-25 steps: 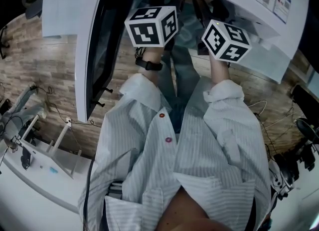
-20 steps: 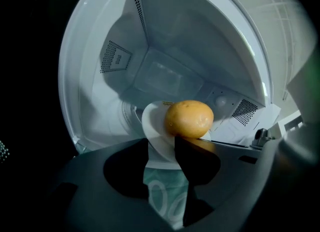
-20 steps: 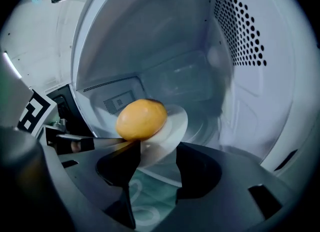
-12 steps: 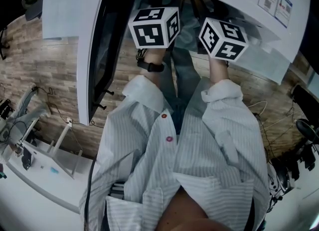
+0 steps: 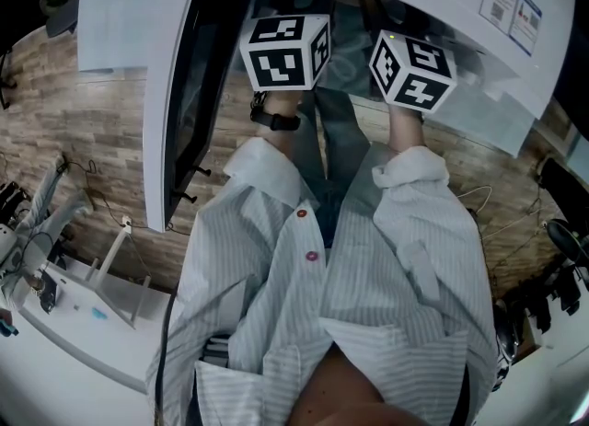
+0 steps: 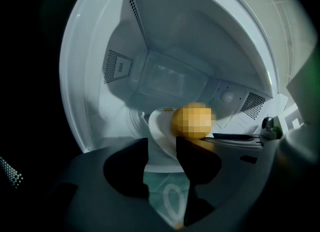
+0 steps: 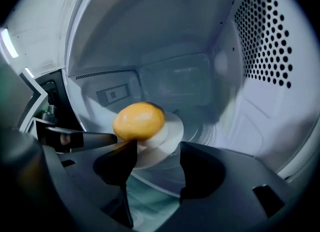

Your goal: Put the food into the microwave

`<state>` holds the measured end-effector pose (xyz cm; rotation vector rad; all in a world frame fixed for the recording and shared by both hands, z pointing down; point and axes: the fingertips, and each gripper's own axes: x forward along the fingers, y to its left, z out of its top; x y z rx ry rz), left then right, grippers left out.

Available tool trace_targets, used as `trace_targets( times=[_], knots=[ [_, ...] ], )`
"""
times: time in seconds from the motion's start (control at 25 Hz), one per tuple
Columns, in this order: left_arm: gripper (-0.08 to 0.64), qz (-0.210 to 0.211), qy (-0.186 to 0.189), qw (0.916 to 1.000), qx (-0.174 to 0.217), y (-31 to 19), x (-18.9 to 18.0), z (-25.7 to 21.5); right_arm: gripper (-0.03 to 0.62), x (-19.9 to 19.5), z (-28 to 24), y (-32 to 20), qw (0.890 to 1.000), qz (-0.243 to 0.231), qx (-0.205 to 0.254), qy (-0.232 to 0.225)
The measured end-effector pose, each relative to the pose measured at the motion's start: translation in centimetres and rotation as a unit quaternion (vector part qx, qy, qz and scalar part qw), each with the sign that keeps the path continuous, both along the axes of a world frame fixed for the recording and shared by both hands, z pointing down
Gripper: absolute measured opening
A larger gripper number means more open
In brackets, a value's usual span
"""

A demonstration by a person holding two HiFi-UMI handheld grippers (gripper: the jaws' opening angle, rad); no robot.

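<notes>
Though hidden from head view | gripper views: food point(image 7: 139, 121) on plate point(image 7: 172, 127) inside microwave point(image 7: 175, 35)

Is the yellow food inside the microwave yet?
Inside. The yellow food sits on a white plate within the microwave, whose walls surround it. The door stands open.
</notes>
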<state>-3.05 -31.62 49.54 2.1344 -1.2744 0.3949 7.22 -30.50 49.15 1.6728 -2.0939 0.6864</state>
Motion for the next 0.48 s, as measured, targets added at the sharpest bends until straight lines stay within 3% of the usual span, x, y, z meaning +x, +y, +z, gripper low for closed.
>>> trace_targets(
  times=[0.2,0.48],
  knots=[
    [0.178,-0.005,0.007,1.0000,0.000,-0.1,0.0,-0.4,0.265,0.2,-0.1,0.0,1.000,0.001,0.001,0.016],
    [0.178,-0.010,0.017,0.9996,0.020,0.2,-0.5,-1.2,0.264,0.1,-0.8,0.4,1.000,0.005,0.012,-0.006]
  ],
)
